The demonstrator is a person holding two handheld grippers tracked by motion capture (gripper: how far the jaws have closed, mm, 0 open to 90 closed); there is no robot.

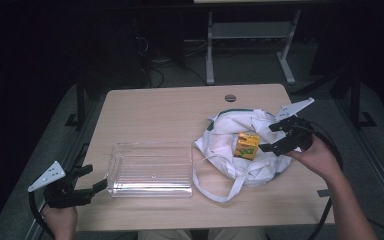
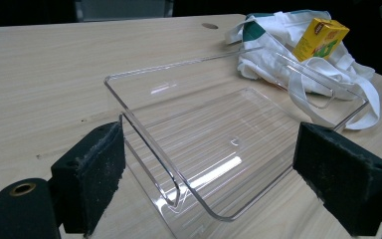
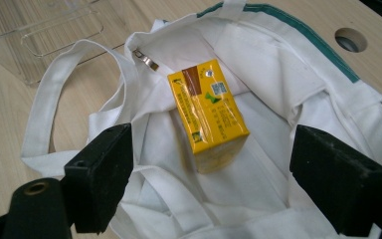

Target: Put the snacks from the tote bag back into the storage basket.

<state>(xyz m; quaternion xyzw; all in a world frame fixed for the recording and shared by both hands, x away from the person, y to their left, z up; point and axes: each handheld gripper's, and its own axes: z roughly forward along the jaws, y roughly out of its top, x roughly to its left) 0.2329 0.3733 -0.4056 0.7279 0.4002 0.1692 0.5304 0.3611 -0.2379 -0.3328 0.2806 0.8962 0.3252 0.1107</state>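
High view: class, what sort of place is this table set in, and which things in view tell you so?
Probably a lab or workshop, not a home. The light wooden table has a round cable hole, a white metal desk frame stands behind it on grey floor, and loose black cables lie there in the dark.

Dim, bluish pics; dark bkgd, tray glare.

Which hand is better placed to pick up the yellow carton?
Right. The right gripper hovers open over the yellow carton on the white bag; the left gripper sits by the clear tray.
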